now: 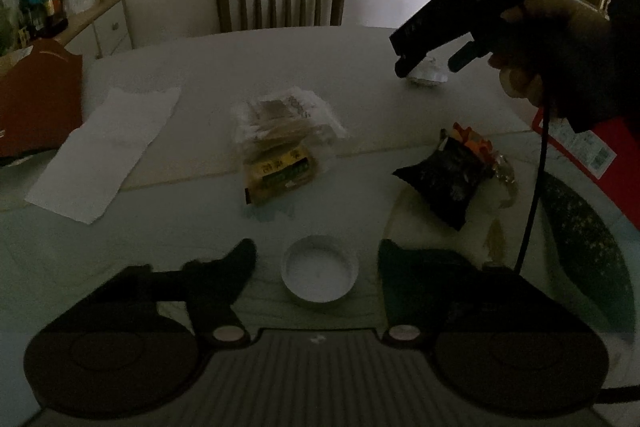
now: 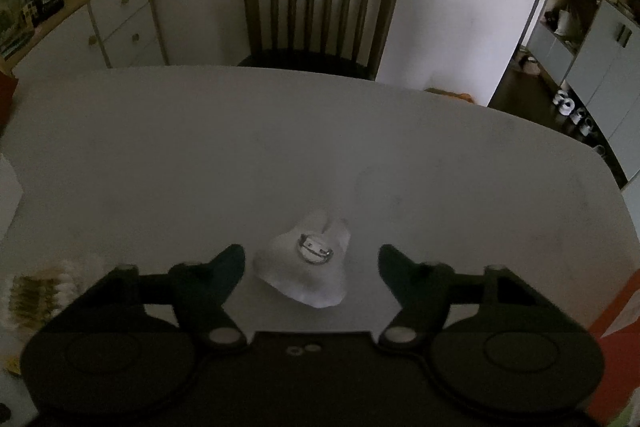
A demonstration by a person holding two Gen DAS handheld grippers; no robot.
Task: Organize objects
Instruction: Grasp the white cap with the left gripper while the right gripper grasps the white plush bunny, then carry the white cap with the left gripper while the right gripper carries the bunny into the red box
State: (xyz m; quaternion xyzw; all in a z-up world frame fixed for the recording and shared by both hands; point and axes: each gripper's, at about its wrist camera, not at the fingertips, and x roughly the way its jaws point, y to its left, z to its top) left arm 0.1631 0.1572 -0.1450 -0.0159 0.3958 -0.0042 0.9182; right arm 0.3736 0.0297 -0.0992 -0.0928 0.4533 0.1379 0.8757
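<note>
A white round lid lies on the table between the spread fingers of my left gripper, which is open and not touching it. Farther off lie a clear packet with a yellow label and a black snack bag. In the right wrist view a small white plastic bag holding a round metal badge sits between the spread fingers of my right gripper, also open. The left wrist view shows that right gripper, held by a hand, hovering just over the white bag.
A white paper sheet lies at the left, beside a red-brown carton. A red box stands at the right edge. A wooden chair is behind the table, a white cabinet at the back left.
</note>
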